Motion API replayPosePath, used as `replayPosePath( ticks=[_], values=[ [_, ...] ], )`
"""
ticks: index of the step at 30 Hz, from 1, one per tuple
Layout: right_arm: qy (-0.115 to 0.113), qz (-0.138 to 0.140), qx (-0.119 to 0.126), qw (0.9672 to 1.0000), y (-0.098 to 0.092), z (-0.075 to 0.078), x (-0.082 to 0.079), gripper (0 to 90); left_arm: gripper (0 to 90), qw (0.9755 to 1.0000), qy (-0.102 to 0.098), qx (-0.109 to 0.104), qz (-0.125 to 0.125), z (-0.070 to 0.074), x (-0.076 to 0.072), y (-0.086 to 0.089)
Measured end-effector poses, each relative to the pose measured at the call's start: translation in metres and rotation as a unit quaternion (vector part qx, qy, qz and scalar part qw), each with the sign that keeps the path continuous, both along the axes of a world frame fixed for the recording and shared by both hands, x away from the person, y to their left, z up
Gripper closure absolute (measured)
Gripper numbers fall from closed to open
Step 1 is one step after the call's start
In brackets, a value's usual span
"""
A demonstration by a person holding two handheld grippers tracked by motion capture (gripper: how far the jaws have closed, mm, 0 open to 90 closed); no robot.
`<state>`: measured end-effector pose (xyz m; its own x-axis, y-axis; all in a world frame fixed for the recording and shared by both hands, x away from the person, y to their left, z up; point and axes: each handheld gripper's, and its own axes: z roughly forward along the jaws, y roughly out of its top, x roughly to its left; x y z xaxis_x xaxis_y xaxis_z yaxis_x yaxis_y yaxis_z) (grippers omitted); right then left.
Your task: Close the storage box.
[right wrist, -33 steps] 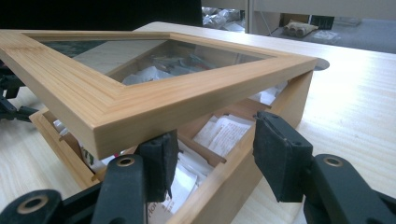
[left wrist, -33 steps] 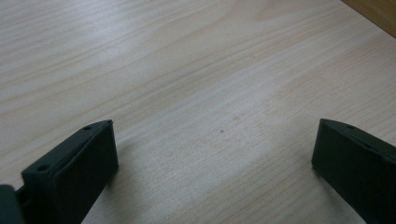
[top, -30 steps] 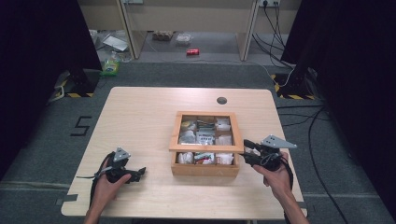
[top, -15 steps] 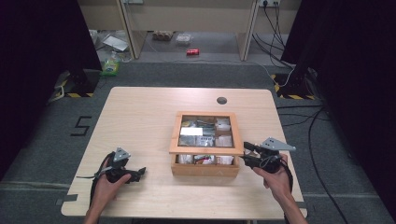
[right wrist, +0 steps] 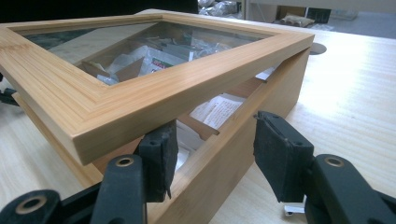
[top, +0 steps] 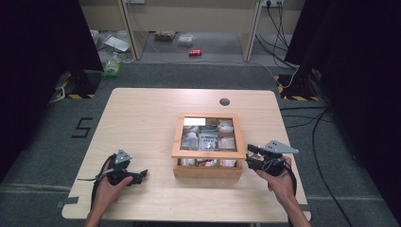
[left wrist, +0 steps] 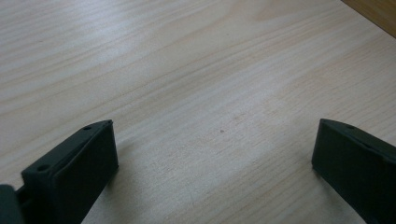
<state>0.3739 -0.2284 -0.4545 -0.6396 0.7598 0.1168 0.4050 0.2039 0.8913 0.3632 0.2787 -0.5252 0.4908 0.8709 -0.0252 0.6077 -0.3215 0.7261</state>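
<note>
Jaws of the right gripper (right wrist: 212, 158) stand half open, one inside the wooden box (top: 208, 168) under its glass-paned lid (right wrist: 154, 88), one outside the wall. Compared with a second ago, the lid's front edge sits higher, so opening appears under way. The left gripper (top: 124, 174) rests wide open, empty, on the table (top: 142, 118).

The table (top: 156, 118) is pale wood with a smooth, faintly sheened top and fine grain. On it, the box (right wrist: 261, 121) is warmer honey-toned wood, planed smooth, satin rather than glossy. Its lid (right wrist: 140, 100) frames a clear, reflective pane, glass or plastic. Inside lie paper packets (right wrist: 217, 109), some in shiny wrap. The right gripper (right wrist: 212, 154) looks like matt black plastic, its pads slightly rough.
</note>
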Motion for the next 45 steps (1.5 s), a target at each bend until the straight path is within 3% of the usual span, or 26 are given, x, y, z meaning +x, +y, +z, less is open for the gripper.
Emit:
replayPosePath(
  ticks=[5, 10, 12, 16, 29, 45],
  values=[
    [0.006, -0.004, -0.009, 0.9999, -0.001, -0.003, 0.001, 50.0, 0.0, 1.0, 0.0, 0.0, 0.0, 0.0, 0.0, 0.0],
    [0.005, -0.028, -0.032, 0.9991, -0.007, -0.008, 0.004, 49.2, 0.0, 1.0, 0.0, 0.0, 0.0, 0.0, 0.0, 0.0],
    [0.014, -0.036, 0.002, 0.9992, -0.012, -0.01, 0.006, 48.8, 0.0, 1.0, 0.0, 0.001, 0.0, 0.0, 0.0, 0.0],
    [-0.001, -0.053, -0.02, 0.9984, -0.016, -0.006, 0.006, 47.6, 0.0, 1.0, 0.0, 0.0, 0.0, 0.0, 0.0, 0.0],
    [0.03, -0.107, -0.018, 0.9936, -0.034, -0.019, 0.015, 41.0, 0.0, 1.0, 0.0, 0.0, 0.0, 0.0, 0.0, 0.0],
    [0.049, -0.128, -0.017, 0.9904, -0.038, -0.03, 0.024, 38.7, 0.0, 1.0, 0.0, 0.0, 0.0, 0.0, 0.0, 0.0]
  ],
)
